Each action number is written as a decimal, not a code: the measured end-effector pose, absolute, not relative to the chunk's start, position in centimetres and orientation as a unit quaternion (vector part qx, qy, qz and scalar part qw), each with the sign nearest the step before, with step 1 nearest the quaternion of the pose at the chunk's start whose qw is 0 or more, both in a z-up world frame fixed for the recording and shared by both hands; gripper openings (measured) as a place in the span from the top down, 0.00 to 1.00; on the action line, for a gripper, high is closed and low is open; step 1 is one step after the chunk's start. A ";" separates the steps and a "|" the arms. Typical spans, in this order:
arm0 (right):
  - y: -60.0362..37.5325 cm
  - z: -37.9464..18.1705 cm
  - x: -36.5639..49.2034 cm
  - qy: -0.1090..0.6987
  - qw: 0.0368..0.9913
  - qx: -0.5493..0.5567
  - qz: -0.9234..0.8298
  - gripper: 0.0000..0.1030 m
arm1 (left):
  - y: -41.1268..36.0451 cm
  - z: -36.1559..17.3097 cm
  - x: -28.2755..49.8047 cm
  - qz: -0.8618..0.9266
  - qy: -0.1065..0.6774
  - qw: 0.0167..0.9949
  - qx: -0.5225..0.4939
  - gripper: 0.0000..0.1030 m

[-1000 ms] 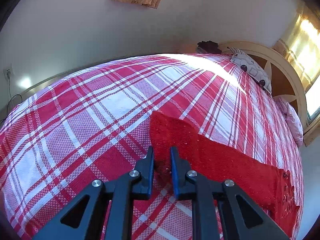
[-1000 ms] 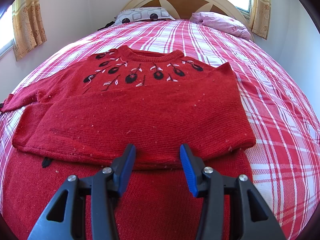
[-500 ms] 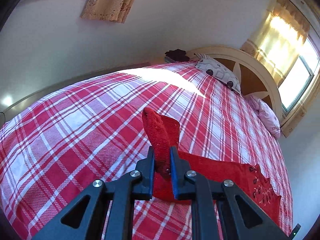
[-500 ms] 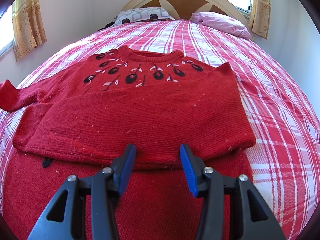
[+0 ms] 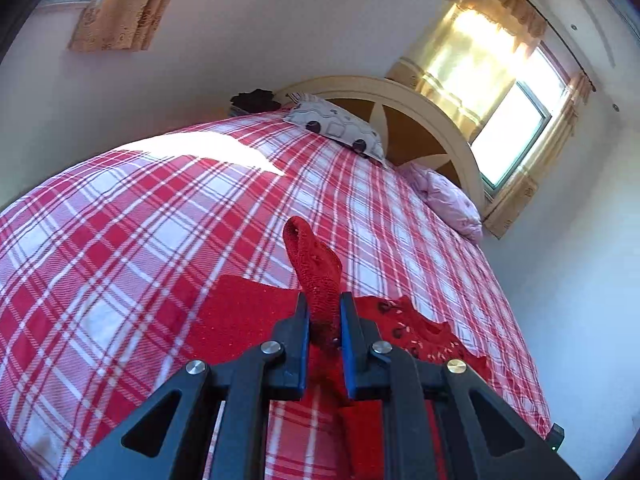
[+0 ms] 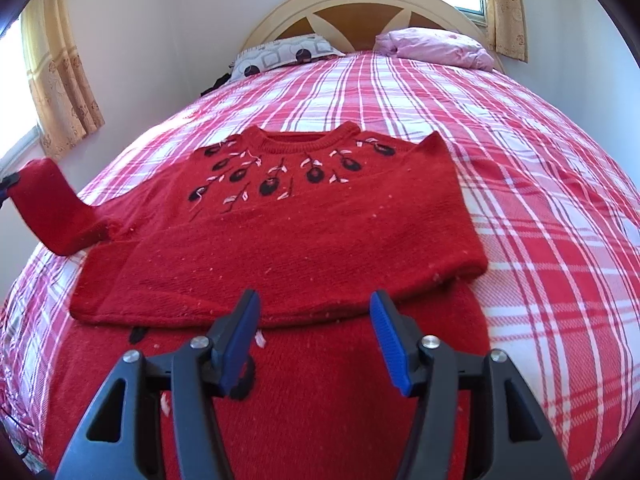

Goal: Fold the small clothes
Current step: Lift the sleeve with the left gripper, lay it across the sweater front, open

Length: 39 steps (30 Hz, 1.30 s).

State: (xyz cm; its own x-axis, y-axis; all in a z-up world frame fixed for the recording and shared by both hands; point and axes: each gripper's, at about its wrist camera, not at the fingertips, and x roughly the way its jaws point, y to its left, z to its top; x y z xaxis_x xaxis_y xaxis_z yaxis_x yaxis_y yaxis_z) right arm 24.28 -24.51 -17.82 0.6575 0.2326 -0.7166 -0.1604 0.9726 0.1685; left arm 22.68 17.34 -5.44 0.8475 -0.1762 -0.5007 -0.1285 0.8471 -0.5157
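Observation:
A red knit sweater [image 6: 304,232] with black and pink embroidery near the collar lies flat on the bed, one sleeve folded across its front. My left gripper [image 5: 323,312] is shut on the other sleeve's cuff [image 5: 316,268] and holds it lifted above the bed; that raised sleeve [image 6: 52,208] shows at the left edge of the right wrist view. My right gripper [image 6: 316,324] is open and empty, hovering over the sweater's lower part. A second red knit piece [image 6: 320,400] lies under the right gripper.
The bed [image 6: 540,184] has a red and white plaid cover. A patterned pillow [image 6: 284,54] and a pink pillow [image 6: 436,46] lie at the cream headboard [image 6: 360,4]. Curtained windows [image 5: 516,128] and walls flank the bed.
My left gripper has lifted the sleeve cuff off the bed and swung toward the sweater's body. The right gripper has pulled back and up a little, still open.

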 end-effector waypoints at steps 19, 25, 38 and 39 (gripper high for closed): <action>-29.0 -17.9 21.6 0.379 0.915 0.095 0.101 0.37 | -0.8 -6.7 26.4 -0.167 0.324 0.903 -0.228 0.87; -29.5 -18.4 21.7 0.386 0.912 0.101 0.099 0.37 | -6.1 -9.7 27.0 -0.184 0.353 0.898 -0.186 0.87; -30.6 -19.7 21.7 0.391 0.902 0.142 0.119 0.33 | -12.4 -13.7 26.1 -0.226 0.395 0.887 -0.073 0.80; -30.8 -19.8 21.6 0.389 0.901 0.149 0.120 0.33 | -12.6 -13.5 25.7 -0.230 0.391 0.889 -0.064 0.79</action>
State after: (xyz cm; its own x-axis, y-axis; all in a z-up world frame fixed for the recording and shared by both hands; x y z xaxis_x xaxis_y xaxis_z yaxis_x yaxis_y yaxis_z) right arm 21.65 -30.82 -19.75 0.6682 0.3322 -0.6658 -0.1008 0.9270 0.3614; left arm 25.69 -12.61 -13.54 0.5883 -0.4597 -0.6652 0.3592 0.8856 -0.2943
